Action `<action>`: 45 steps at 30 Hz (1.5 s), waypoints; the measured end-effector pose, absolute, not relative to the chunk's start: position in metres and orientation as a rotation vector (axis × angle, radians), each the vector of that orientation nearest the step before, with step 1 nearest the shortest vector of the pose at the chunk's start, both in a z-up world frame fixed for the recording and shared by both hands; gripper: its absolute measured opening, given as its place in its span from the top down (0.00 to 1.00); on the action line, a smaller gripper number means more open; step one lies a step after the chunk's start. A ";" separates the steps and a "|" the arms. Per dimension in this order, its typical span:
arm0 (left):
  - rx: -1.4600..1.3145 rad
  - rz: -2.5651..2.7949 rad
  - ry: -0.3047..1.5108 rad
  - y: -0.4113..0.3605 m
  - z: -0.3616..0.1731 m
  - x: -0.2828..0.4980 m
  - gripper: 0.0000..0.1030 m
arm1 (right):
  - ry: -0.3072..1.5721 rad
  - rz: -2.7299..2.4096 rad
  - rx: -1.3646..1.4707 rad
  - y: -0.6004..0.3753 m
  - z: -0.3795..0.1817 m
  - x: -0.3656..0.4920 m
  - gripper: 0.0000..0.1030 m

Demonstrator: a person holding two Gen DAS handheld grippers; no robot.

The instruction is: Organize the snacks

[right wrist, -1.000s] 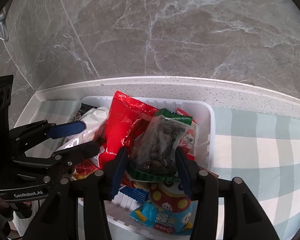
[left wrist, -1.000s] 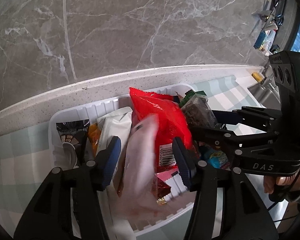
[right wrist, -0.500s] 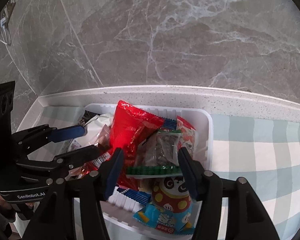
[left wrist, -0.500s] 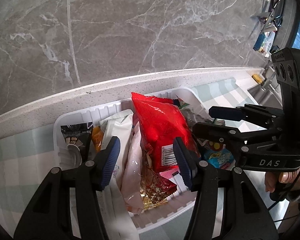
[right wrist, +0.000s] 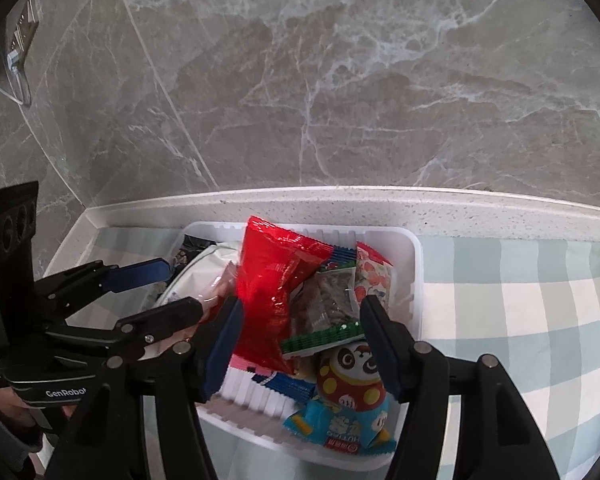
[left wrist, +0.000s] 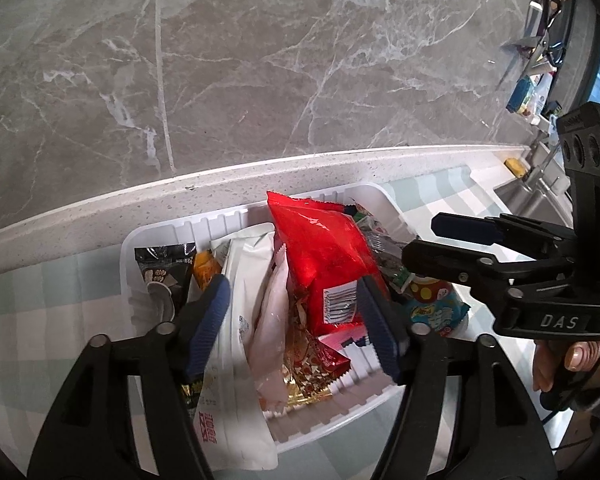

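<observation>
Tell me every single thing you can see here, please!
white bin: one, white, on the cloth
red bag: one, red, upright in the bin's middle
seed packet: one, clear with green edge, right of the red bag
panda packet: one, blue and red, bin's near corner
white pouch: one, white, left of the red bag
black packet: one, black, bin's left end
checked cloth: one, pale green and white, on the counter
left gripper: black, blue pads, opening, gripping nothing
right gripper: same, opening, gripping nothing

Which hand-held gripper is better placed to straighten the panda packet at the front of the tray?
Probably the right hand-held gripper. The panda packet lies just below its opening, empty jaws, hanging over the tray rim. The left hand-held gripper hovers over the white bag and red bag, farther away.
</observation>
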State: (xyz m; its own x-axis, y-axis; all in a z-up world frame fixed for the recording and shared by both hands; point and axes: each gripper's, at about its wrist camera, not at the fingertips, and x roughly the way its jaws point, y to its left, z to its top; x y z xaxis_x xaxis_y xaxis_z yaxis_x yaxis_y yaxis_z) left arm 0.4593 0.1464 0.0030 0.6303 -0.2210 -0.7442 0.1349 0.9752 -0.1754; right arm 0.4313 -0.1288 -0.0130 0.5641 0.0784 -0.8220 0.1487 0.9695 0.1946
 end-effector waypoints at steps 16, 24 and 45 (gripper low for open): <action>-0.084 -0.192 0.825 0.125 0.038 0.390 0.04 | 0.883 -0.075 0.280 -0.113 0.035 0.346 0.30; -0.029 -0.205 0.784 0.101 0.066 0.342 0.04 | 0.833 -0.114 0.275 -0.101 0.061 0.297 0.28; 0.054 -0.248 0.727 0.076 0.101 0.271 0.04 | 0.777 -0.141 0.261 -0.068 0.094 0.227 0.27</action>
